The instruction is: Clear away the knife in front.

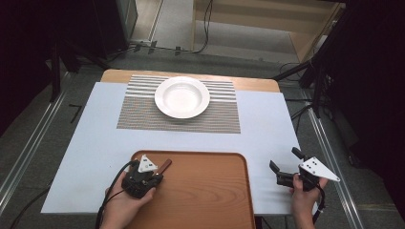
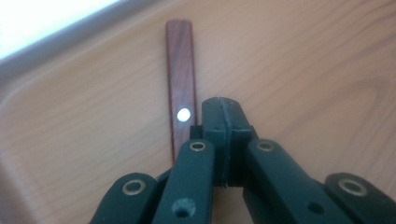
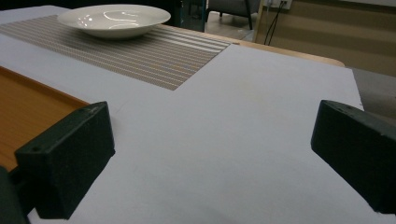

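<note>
Wooden tray (image 1: 205, 191) holds one dark wood strip (image 1: 165, 166) in the high view, just beyond the left gripper (image 1: 160, 174); one white bowl (image 1: 182, 97) sits on one striped mat (image 1: 143, 114); the right gripper (image 1: 285, 164) is well apart. Left gripper view: jaws pressed together, seemingly empty, strip (image 2: 180, 84) just beside them, running lengthwise ahead; right gripper view: jaws spread, empty.

Three cams: one fixed overhead, one riding each gripper.
High view: we look forward and down over the whole table (image 1: 267, 129) from the person's side. Left gripper view: we sit very close, aimed steeply down at the wooden tray (image 2: 303, 60). Right gripper view: we sit low, looking across the table toward the white bowl (image 3: 113, 19) and striped mat (image 3: 140, 53), both shared with the high view.
</note>
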The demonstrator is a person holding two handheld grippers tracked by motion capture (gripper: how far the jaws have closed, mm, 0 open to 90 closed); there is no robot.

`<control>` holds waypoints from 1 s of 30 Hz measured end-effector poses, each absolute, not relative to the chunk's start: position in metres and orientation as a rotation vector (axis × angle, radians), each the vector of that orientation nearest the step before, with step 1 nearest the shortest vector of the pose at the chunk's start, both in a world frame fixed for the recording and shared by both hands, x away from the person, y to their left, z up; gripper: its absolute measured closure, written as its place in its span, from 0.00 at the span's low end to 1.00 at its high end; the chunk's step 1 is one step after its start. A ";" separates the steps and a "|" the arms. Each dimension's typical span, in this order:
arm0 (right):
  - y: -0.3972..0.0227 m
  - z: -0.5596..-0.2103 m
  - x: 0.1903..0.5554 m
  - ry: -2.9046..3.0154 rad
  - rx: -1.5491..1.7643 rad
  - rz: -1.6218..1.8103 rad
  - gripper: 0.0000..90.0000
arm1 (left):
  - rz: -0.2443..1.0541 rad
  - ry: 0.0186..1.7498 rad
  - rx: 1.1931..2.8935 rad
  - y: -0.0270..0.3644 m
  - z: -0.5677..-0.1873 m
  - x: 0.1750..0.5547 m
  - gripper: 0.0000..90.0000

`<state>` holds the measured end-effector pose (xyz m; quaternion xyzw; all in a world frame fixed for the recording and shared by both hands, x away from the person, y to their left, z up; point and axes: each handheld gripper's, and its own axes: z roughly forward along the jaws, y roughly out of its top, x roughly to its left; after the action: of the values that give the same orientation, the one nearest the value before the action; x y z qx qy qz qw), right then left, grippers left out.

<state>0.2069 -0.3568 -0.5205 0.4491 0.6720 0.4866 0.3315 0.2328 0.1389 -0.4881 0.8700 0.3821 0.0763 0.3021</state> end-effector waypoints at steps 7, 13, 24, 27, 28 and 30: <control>-0.356 -0.521 0.207 1.758 1.172 1.266 0.00 | 0.201 1.046 2.287 0.156 -0.488 0.237 0.99; -0.356 -0.521 0.207 1.758 1.172 1.266 0.00 | 0.216 1.075 2.278 0.171 -0.487 0.239 0.99; -0.356 -0.521 0.207 1.758 1.172 1.267 0.00 | 0.236 1.107 2.271 0.190 -0.486 0.243 0.99; -0.356 -0.521 0.207 1.758 1.172 1.266 0.00 | 0.234 1.105 2.266 0.191 -0.486 0.243 0.99; -0.356 -0.521 0.207 1.757 1.172 1.266 0.00 | 0.232 1.103 2.264 0.191 -0.486 0.243 0.99; -0.356 -0.521 0.207 1.757 1.172 1.266 0.00 | 0.223 1.097 2.249 0.191 -0.485 0.243 0.99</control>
<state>0.2073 -0.3563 -0.5206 0.4488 0.6729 0.4846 0.3330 0.2433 0.1909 -0.4854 0.8513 0.4154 0.0844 0.3094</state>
